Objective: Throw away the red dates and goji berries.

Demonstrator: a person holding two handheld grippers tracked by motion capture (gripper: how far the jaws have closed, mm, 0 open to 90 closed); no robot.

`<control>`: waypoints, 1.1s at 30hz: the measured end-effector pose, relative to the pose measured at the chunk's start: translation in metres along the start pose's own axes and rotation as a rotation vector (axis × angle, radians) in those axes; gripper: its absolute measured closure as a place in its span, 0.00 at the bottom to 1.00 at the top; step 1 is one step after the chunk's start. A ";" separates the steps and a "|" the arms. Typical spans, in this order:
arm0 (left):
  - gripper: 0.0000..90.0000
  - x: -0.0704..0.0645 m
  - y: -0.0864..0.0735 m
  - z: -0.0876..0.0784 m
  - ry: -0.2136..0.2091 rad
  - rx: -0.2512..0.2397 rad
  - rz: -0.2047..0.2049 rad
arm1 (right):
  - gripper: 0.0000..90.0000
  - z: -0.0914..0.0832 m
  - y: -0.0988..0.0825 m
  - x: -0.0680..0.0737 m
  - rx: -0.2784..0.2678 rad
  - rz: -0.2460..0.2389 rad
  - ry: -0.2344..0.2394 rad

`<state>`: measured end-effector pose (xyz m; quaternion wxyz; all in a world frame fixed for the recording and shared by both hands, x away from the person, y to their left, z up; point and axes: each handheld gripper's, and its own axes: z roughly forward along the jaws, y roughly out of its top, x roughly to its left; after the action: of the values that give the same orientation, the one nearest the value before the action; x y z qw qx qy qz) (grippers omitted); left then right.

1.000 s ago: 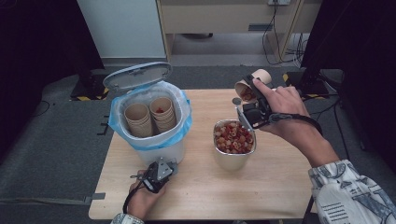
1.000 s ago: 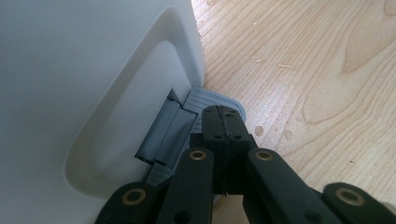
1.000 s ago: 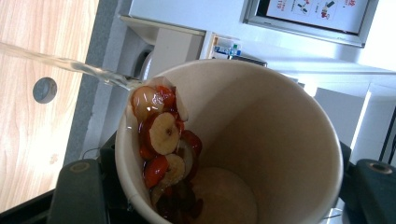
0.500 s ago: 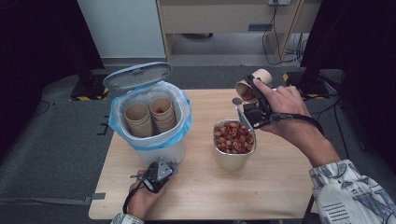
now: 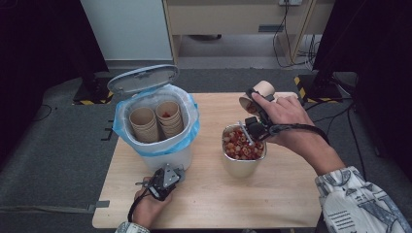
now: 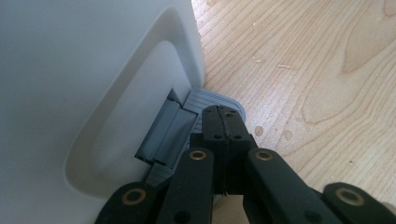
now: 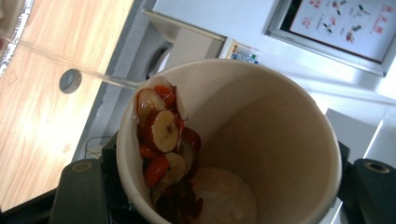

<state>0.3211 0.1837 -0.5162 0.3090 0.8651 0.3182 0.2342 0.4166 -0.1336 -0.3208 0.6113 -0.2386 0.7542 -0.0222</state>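
Right hand-held gripper raised, clamping tilted paper cup above metal bowl

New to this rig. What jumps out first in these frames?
The right claw holds a paper cup tipped over a metal container of red and pale fruit slices, some clinging inside the cup. At the table's left, a white pedal bin stands open with paper cups nested inside, the left claw shut on its pedal.

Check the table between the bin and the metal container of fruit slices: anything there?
Nothing: in the high view, bare wooden table separates the white bin from the metal container.
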 end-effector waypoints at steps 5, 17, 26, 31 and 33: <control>1.00 0.000 0.000 0.000 0.001 -0.001 -0.002 | 0.33 -0.002 -0.003 -0.001 0.001 0.010 0.002; 1.00 0.000 0.000 0.000 0.000 -0.001 -0.001 | 0.33 -0.007 -0.004 -0.011 0.001 0.017 -0.014; 1.00 0.000 0.000 0.000 -0.004 -0.004 -0.005 | 0.34 0.013 0.012 0.043 -0.006 -0.104 0.120; 1.00 0.000 0.000 0.000 -0.002 -0.001 -0.004 | 0.34 0.009 0.007 0.032 -0.016 -0.070 0.100; 1.00 0.000 0.000 0.000 -0.001 -0.001 -0.001 | 0.34 0.009 0.009 0.030 -0.014 -0.074 0.098</control>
<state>0.3209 0.1835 -0.5163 0.3095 0.8649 0.3186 0.2337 0.4175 -0.1353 -0.3536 0.5707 -0.2693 0.7741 -0.0511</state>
